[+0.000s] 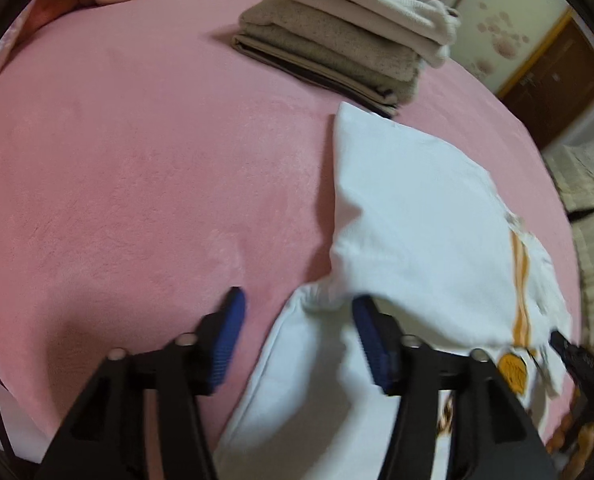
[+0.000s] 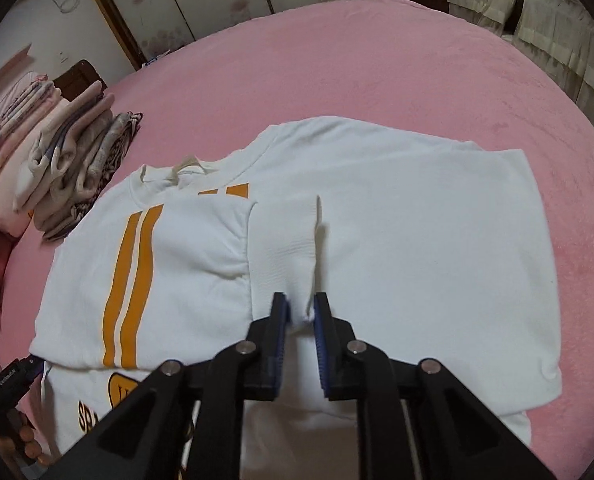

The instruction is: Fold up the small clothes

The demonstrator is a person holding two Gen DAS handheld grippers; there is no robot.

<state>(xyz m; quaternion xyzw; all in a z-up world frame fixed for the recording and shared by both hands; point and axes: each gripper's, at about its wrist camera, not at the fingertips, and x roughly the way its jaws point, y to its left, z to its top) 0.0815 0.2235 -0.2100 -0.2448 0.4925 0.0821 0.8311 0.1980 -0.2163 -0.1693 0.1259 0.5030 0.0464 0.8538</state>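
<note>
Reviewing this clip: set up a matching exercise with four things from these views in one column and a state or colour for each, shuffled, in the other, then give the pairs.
Things:
1. left gripper
2. right gripper
3. white sweatshirt
4. bed cover

States:
A. pink
B. both sleeves folded in over the body
C. jaws wide apart, nothing between them
D. closed on a sleeve cuff

Pairs: 1-C, 2-D, 3-B, 4-A
</note>
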